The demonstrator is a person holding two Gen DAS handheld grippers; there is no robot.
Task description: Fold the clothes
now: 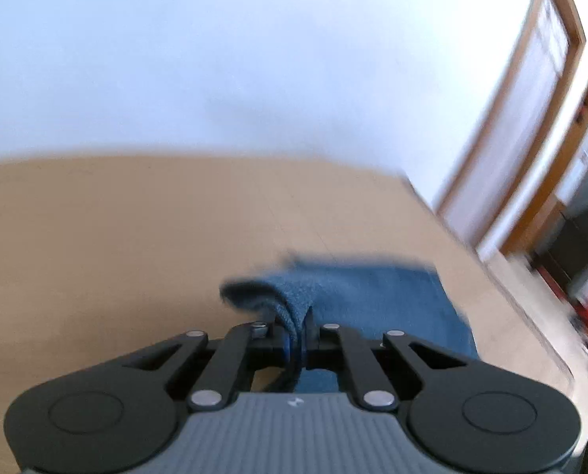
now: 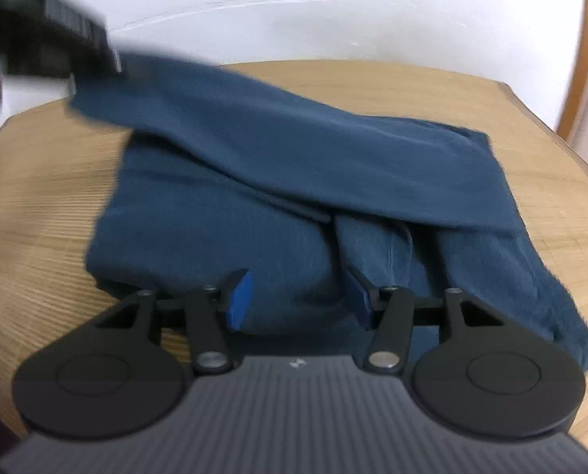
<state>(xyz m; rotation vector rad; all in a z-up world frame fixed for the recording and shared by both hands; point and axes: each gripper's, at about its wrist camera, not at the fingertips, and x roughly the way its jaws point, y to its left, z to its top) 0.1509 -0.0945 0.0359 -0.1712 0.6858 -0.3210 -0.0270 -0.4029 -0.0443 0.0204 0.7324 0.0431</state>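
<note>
1. While its bulk lies flat on the wooden table (image 2: 37, 205), the blue garment (image 2: 223, 237) has one strip, likely a sleeve, lifted off the pile and stretched toward the upper left of the right wrist view.
2. That lifted strip runs diagonally, from the far right part of the pile up to the left gripper (image 1: 298, 328), whose jaws are clamped on a bunched fold of the cloth.
3. The folded body beneath is roughly rectangular; its long axis cannot be told for certain from these views.
4. The right gripper (image 2: 298, 296) hangs over the near edge of the pile with its blue pads (image 2: 240, 296) spread apart and nothing pinched between them.
5. Risk, as a judgement: the pull on the lifted strip could drag the layers under it out of line, since nothing pins the pile down.
6. The pinch holds only a small bunch of fabric, so it might slip free mid-carry.
7. A white wall (image 2: 294, 19) stands behind the table.
</note>
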